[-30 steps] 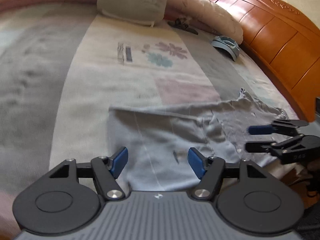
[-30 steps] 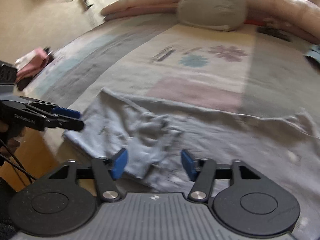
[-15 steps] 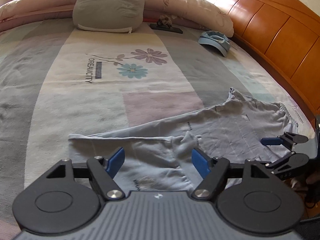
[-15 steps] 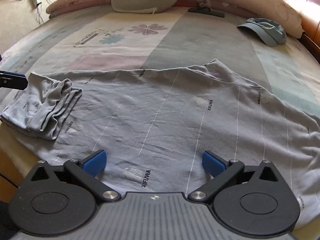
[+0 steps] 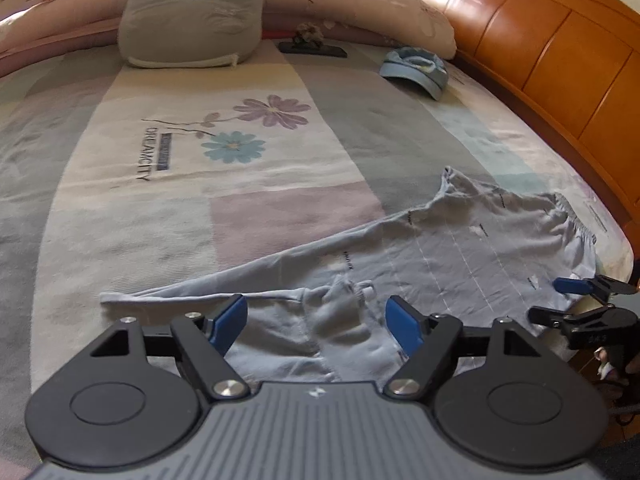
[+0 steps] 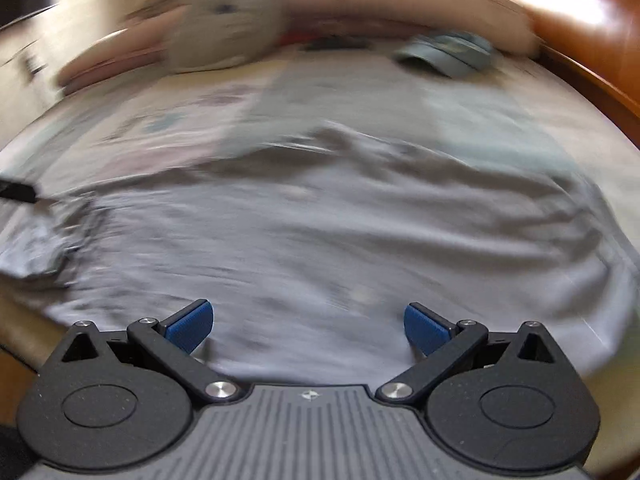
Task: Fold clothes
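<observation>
A pale grey-blue garment (image 5: 460, 248) lies spread along the near edge of the bed, its left end folded over into a bunched layer (image 5: 344, 320). My left gripper (image 5: 316, 316) hovers over that bunched end; its jaws are opening and no cloth is pinched between the blue pads. At the garment's right end, my right gripper (image 5: 560, 300) shows with its fingers apart. The right wrist view is blurred by motion: my right gripper (image 6: 308, 324) stands wide open just above the garment (image 6: 320, 232), holding nothing. The left gripper's tip (image 6: 18, 192) pokes in at that view's left edge.
A grey animal-face cushion (image 5: 192, 16) and a rolled pink duvet (image 5: 380, 0) lie at the far end. A blue cap (image 5: 416, 70) and a dark flat object (image 5: 312, 48) rest on the patterned bedspread (image 5: 180, 200). A wooden bed frame (image 5: 560, 60) runs along the right.
Both grippers let the garment's left end go, and it now lies folded over. The right gripper opened wide and swept right along the garment. The left jaws widened and that hand shifted sideways.
</observation>
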Motion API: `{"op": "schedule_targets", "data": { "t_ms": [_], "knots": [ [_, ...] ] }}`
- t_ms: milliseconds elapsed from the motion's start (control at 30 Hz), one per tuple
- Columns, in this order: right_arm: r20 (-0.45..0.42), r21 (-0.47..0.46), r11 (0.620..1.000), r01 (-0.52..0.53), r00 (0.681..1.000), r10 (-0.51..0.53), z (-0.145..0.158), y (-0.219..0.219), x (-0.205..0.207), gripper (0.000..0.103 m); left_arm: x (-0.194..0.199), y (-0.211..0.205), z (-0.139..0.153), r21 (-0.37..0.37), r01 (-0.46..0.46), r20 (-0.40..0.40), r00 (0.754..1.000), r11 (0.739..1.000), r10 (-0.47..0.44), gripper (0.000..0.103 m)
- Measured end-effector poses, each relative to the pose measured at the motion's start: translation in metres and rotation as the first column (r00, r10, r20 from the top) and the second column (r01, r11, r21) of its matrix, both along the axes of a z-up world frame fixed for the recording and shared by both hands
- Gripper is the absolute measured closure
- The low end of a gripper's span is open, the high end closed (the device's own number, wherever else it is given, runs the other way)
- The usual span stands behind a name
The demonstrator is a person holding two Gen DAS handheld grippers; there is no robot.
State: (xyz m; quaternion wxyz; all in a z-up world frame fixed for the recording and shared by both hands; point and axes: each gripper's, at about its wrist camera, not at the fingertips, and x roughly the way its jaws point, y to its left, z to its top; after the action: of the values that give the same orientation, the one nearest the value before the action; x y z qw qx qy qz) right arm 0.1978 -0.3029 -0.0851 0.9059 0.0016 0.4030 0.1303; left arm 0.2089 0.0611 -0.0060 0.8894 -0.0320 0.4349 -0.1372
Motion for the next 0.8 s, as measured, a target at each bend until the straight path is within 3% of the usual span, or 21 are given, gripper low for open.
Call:
{"op": "schedule_targets", "data": {
  "t_ms": [167,300,467,633,800],
  "knots": [
    [0.015,-0.074,0.997,0.005,1.0,-0.004,0.0,-0.016,-0.018,0.0,0.005,-0.014,0.0,0.009,0.03,0.0,1.0,1.0,-0.03,0.026],
    [0.072,-0.045,0.997,0.067,0.995,-0.063,0.012,-0.035,-0.015,0.0,0.009,-0.026,0.002,0.017,0.047,0.013,0.999,0.999,-0.047,0.026],
    [0.033,-0.024,0.986,0.168,0.985,-0.167,0.001,-0.065,-0.003,0.0,0.012,-0.036,-0.004,0.025,0.025,-0.002,1.0,0.999,-0.025,0.026],
    [0.058,-0.05,0.985,0.166,0.985,-0.163,0.003,-0.072,-0.012,0.0,0.012,-0.042,-0.006,0.032,0.008,-0.011,1.0,0.999,-0.008,0.026],
    [0.128,-0.029,0.984,0.174,0.977,-0.169,0.015,-0.079,0.012,0.0,0.017,-0.06,-0.002,0.037,0.028,0.006,1.0,0.999,-0.028,0.026]
  ]
}}
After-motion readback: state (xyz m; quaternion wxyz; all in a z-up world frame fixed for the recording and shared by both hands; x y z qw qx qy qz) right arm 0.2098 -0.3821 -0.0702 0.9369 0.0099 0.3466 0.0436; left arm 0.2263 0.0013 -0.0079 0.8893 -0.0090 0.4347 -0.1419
